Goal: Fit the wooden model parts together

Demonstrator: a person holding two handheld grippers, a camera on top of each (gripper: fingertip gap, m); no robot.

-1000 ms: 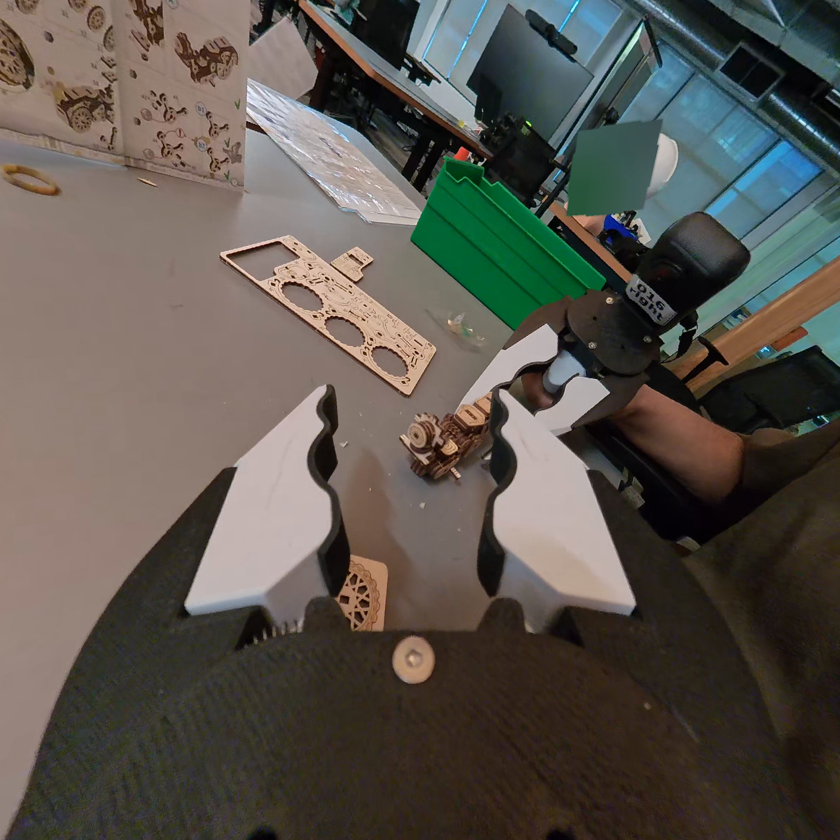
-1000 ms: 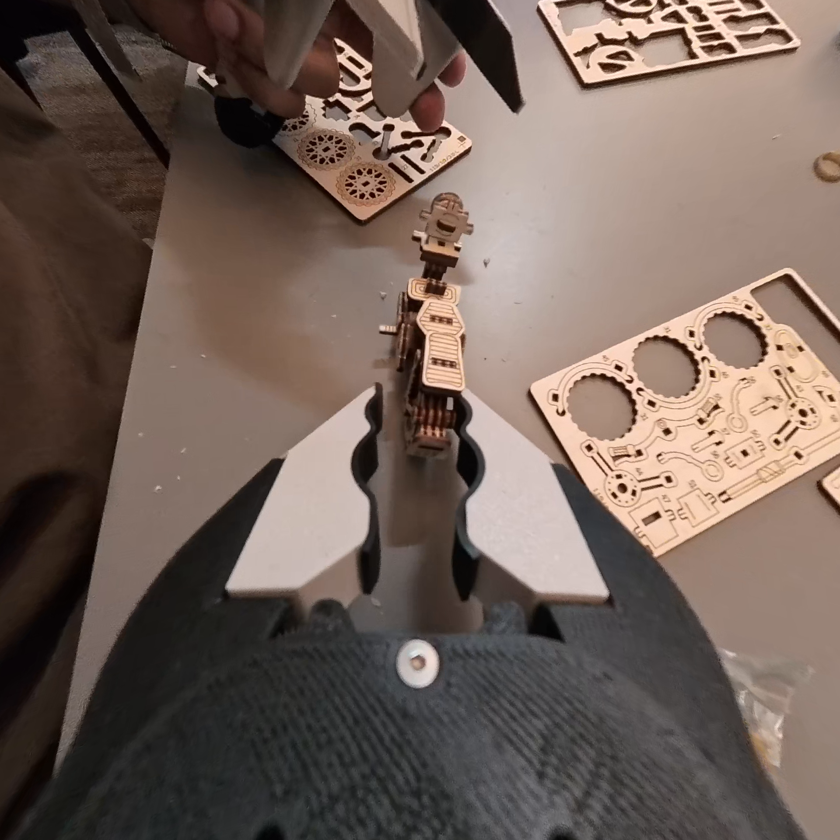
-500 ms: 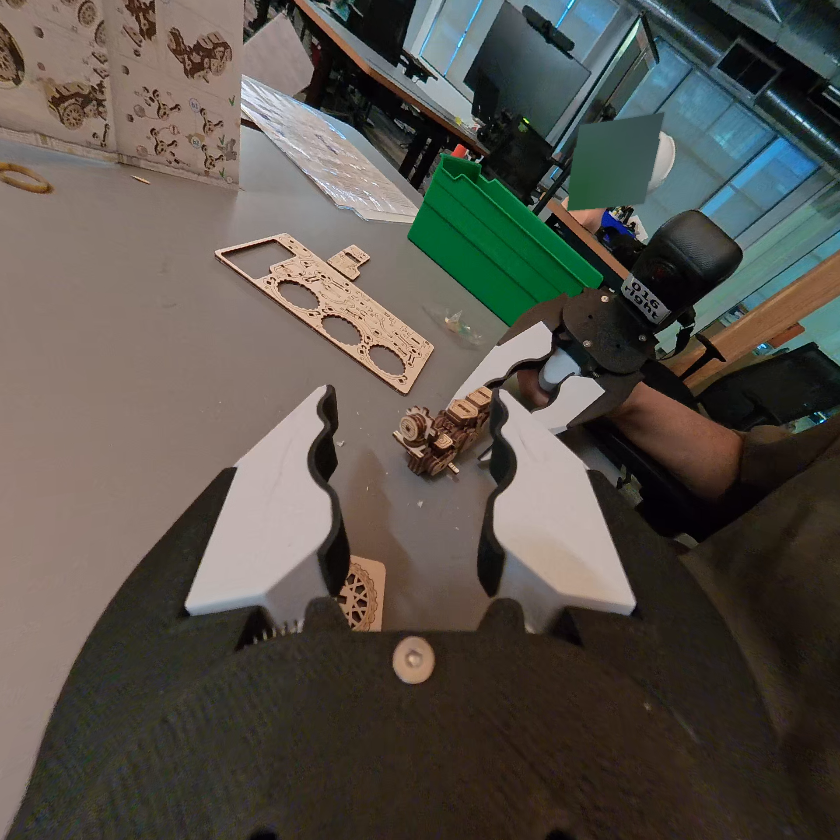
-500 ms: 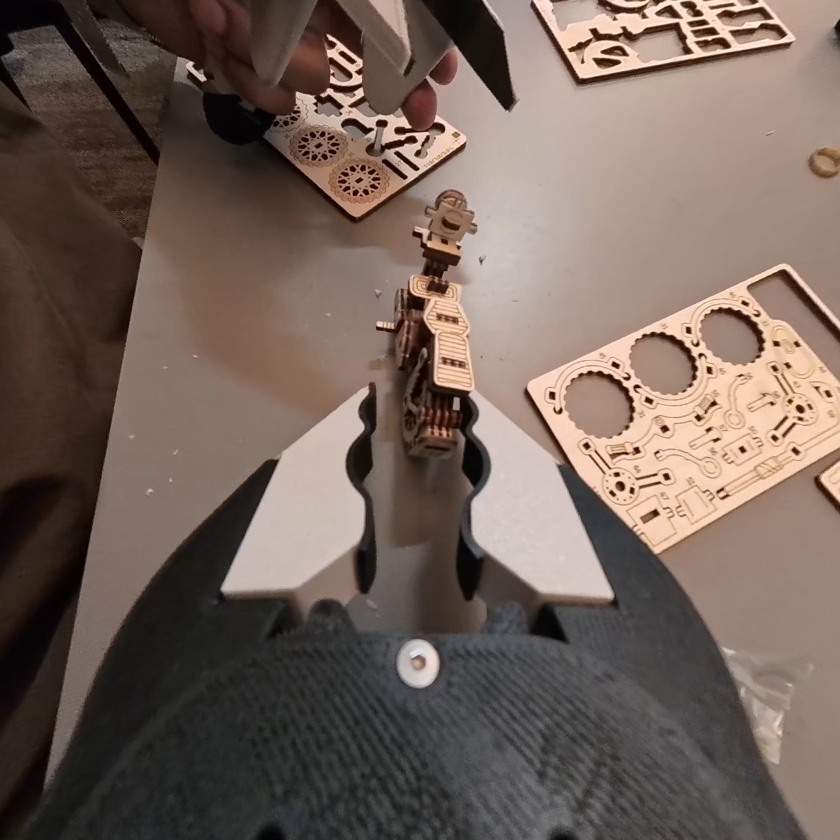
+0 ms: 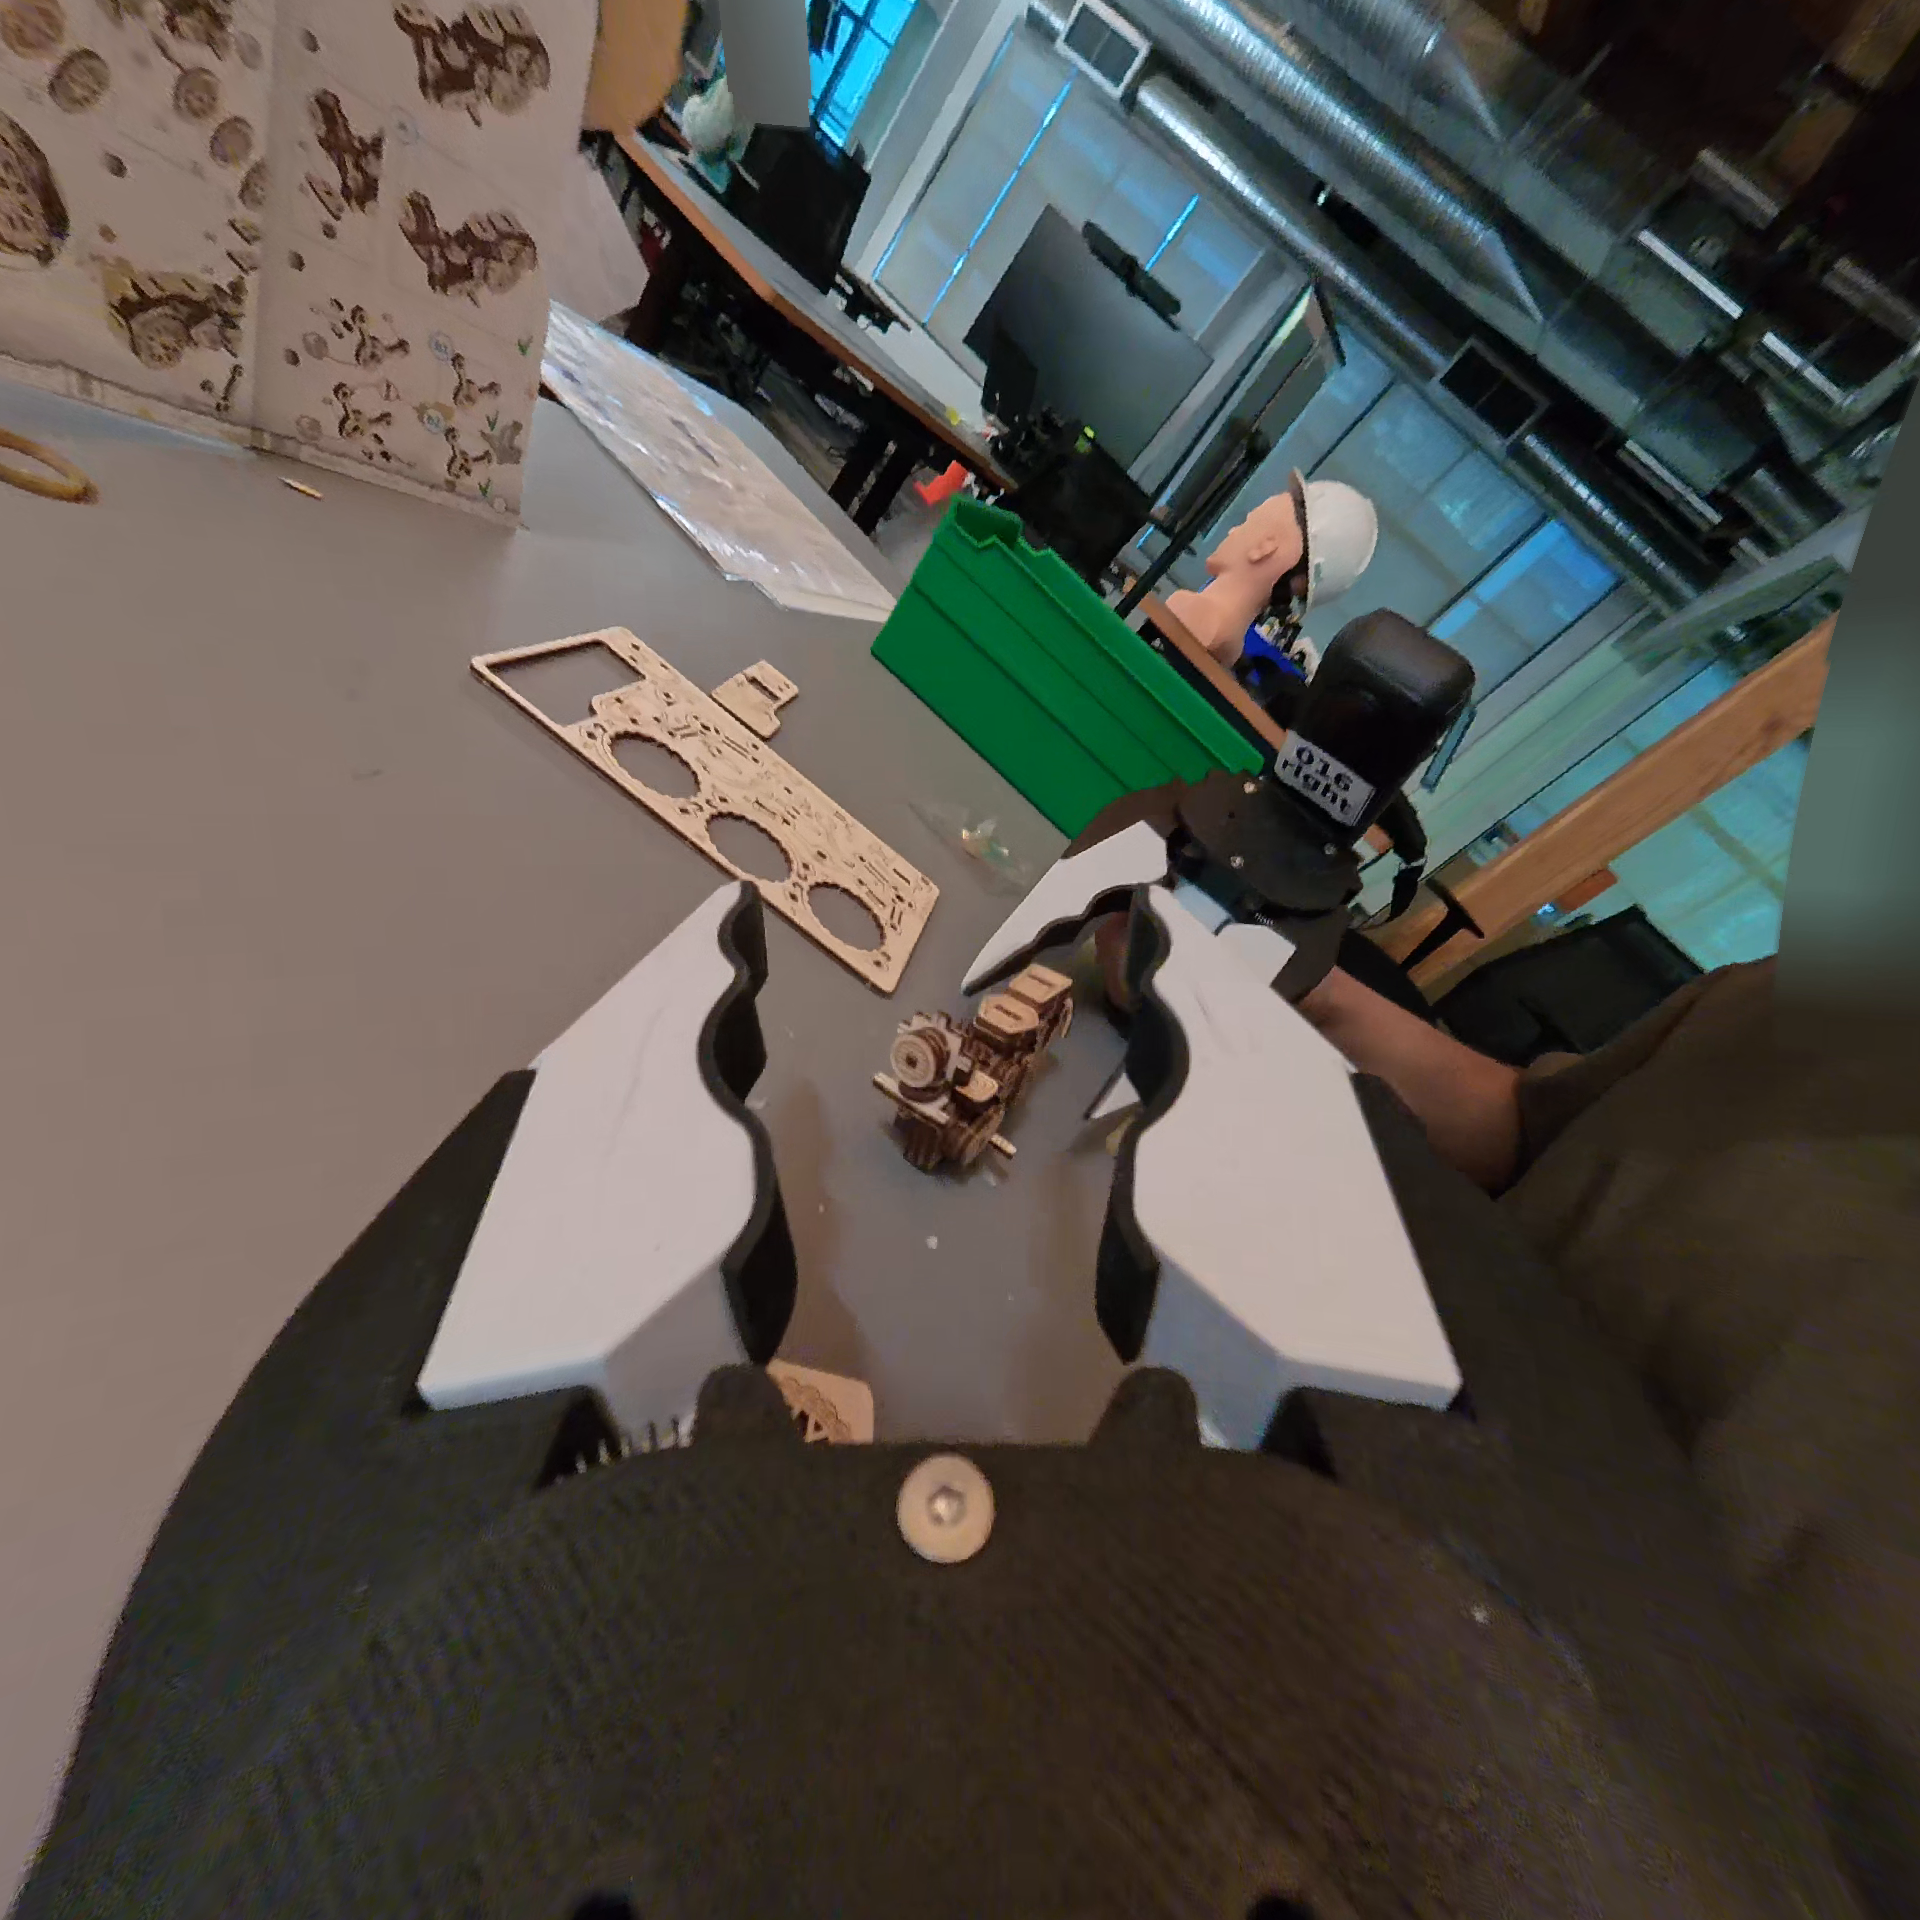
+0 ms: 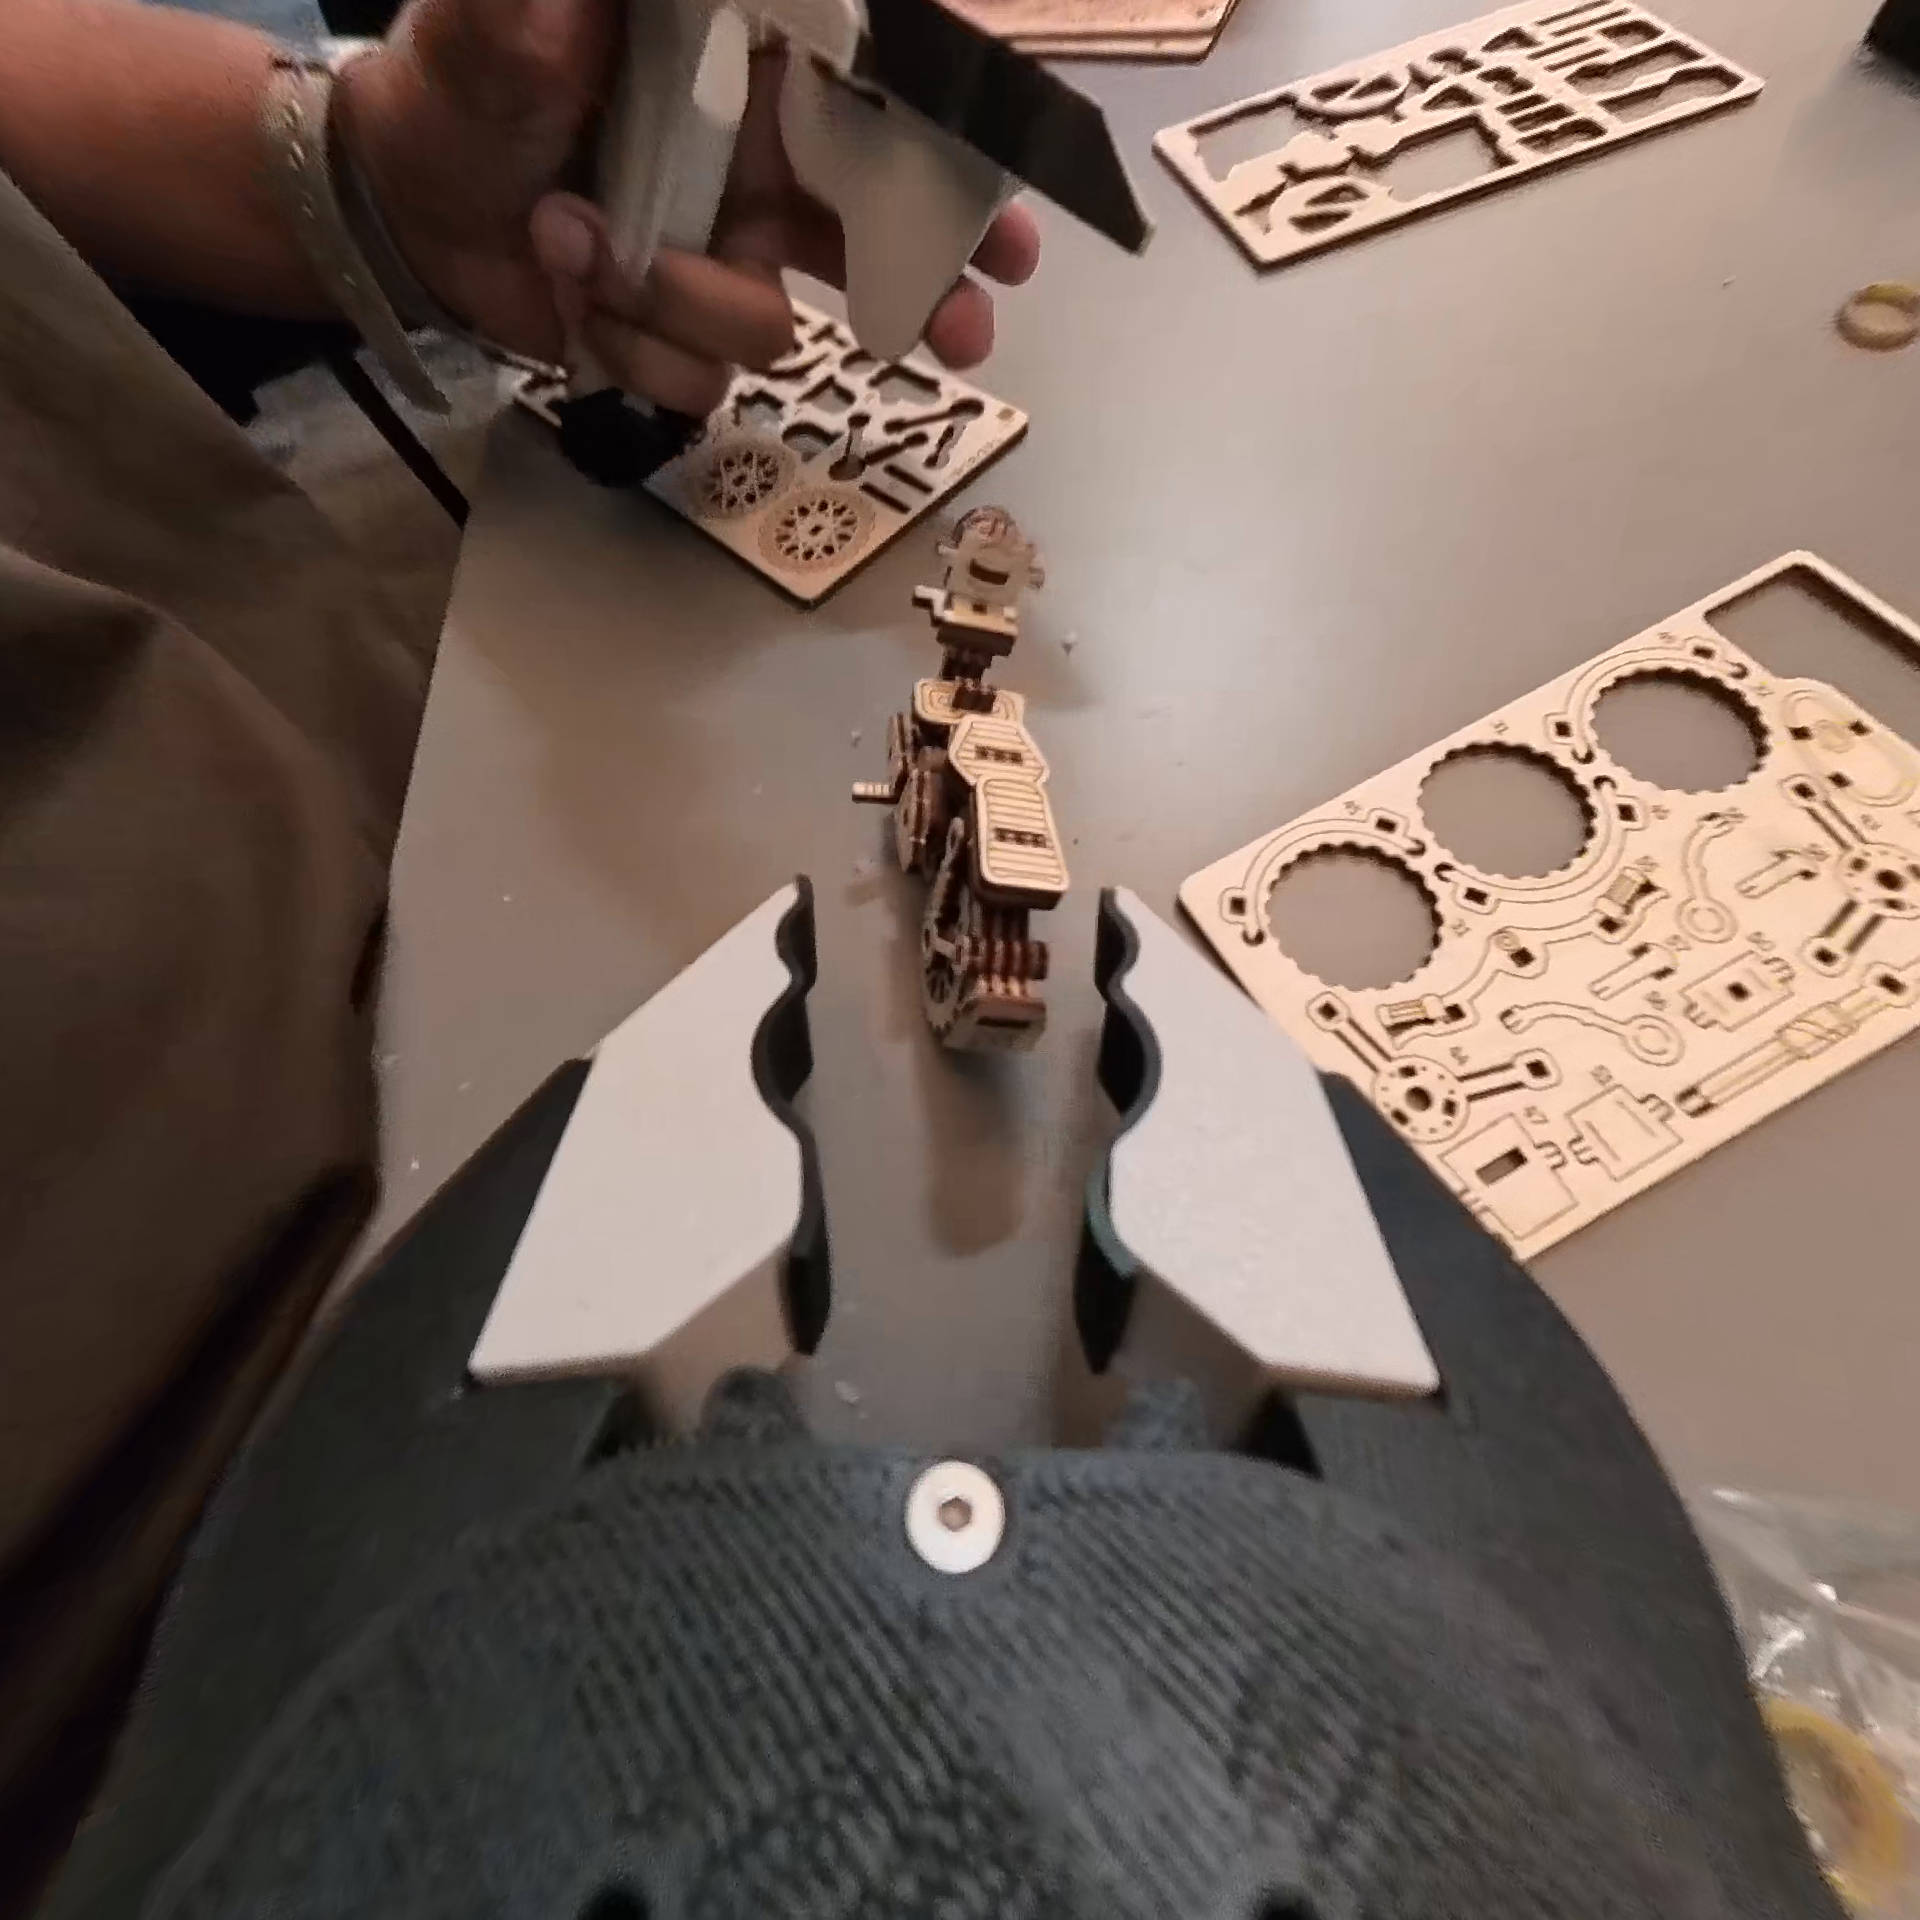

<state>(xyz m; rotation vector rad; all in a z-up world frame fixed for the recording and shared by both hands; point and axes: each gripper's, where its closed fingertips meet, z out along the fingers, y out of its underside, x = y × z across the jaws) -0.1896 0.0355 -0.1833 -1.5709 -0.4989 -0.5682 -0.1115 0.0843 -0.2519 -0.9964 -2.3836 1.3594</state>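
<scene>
Grey bench (image 6: 1299, 499) carries the wooden model (image 6: 982, 852), seemingly untouched; both your right gripper (image 6: 951, 914) and left gripper (image 5: 940, 935) gape wide, holding nothing.

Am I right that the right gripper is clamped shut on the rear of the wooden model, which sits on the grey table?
Not quite: the right gripper is open, its jaws standing apart on either side of the wooden model, as the right wrist view shows. The model does sit on the grey table.
</scene>
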